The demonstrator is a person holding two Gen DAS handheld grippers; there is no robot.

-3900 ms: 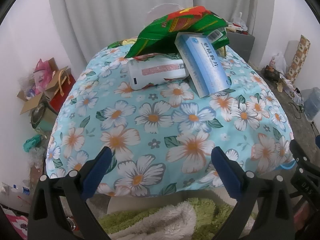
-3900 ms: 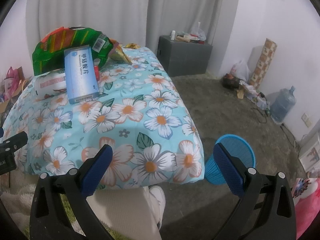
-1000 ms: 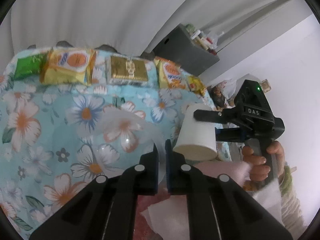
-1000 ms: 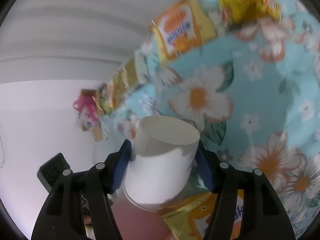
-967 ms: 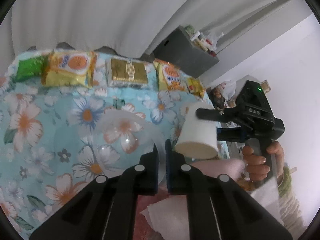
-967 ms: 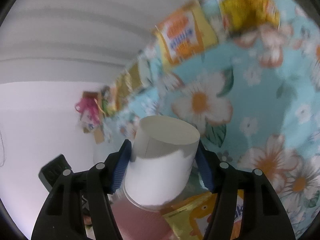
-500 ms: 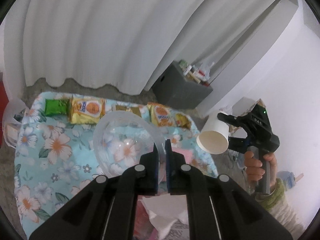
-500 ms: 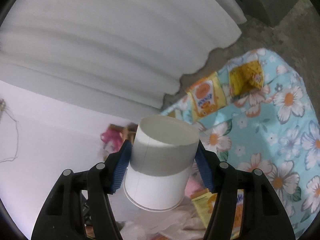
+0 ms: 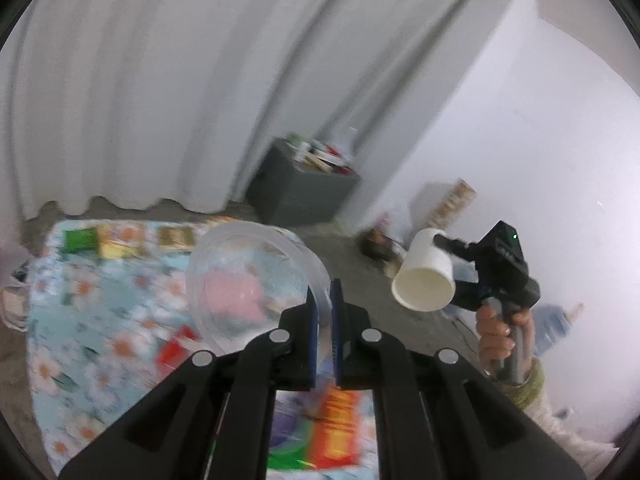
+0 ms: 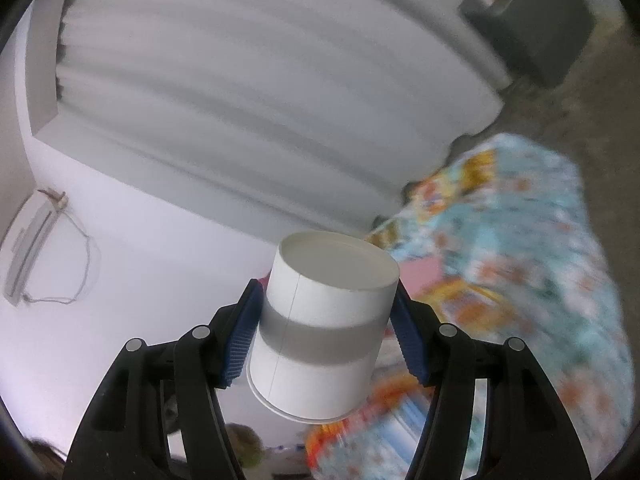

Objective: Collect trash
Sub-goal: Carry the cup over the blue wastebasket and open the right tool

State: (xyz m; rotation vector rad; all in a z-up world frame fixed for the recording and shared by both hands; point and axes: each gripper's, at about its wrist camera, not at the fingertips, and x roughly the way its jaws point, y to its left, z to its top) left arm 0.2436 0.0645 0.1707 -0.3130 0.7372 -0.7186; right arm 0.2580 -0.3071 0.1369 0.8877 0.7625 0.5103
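- My left tool point(image 9: 324, 300) is pinched tight on the rim of a clear plastic bowl point(image 9: 248, 280), which is up in the air above the flowery bench point(image 9: 80, 320).
- My right tool point(image 10: 326, 320) is clamped on a white paper cup point(image 10: 320, 328), tipped over, with a pad on each side.
- The snack packets point(image 9: 120, 238) sit along the bench's far edge, pretty blurry.
- A grey cabinet point(image 9: 300, 196) stands by the curtain point(image 9: 160, 80).

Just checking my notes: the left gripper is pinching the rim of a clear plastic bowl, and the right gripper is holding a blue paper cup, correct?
Not quite. The round paper cup gripped across its sides by the right gripper is white, not blue, as the right wrist view shows. The rest holds: the left gripper pinches the rim of the clear plastic bowl.
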